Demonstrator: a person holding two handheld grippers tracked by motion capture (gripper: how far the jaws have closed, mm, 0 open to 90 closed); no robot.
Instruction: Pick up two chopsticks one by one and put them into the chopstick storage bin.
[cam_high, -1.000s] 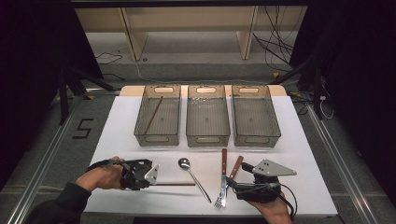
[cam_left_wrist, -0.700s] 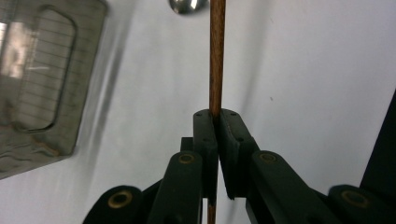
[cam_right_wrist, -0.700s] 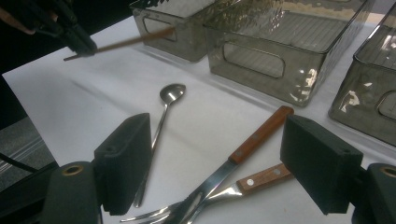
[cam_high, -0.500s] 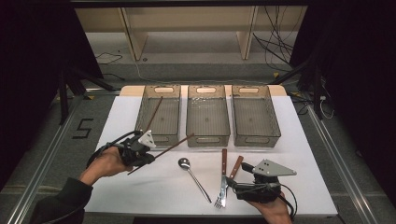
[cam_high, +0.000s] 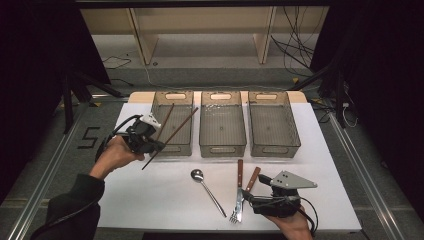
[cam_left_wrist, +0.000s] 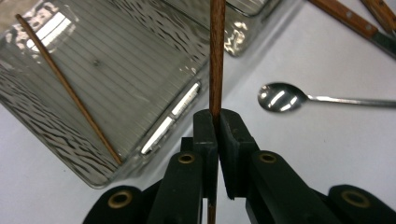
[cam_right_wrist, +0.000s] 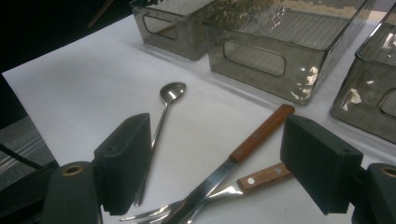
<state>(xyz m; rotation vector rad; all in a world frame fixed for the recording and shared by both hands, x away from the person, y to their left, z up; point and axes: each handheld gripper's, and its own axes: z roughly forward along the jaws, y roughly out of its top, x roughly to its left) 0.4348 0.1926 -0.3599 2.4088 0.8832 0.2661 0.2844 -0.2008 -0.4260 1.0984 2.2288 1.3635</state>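
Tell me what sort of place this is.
Probably a lab bench set up for recording sorting work: a white table with three bins in a row, black curtains at the sides, and loose cables on the floor behind.

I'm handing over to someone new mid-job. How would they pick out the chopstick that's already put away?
Start at the row of three clear bins at the far side of the white table and take the left bin. The chopstick inside it is a thin brown stick that leans against the bin's wall. Unlike the other chopstick, clamped in the left gripper, nothing holds it.
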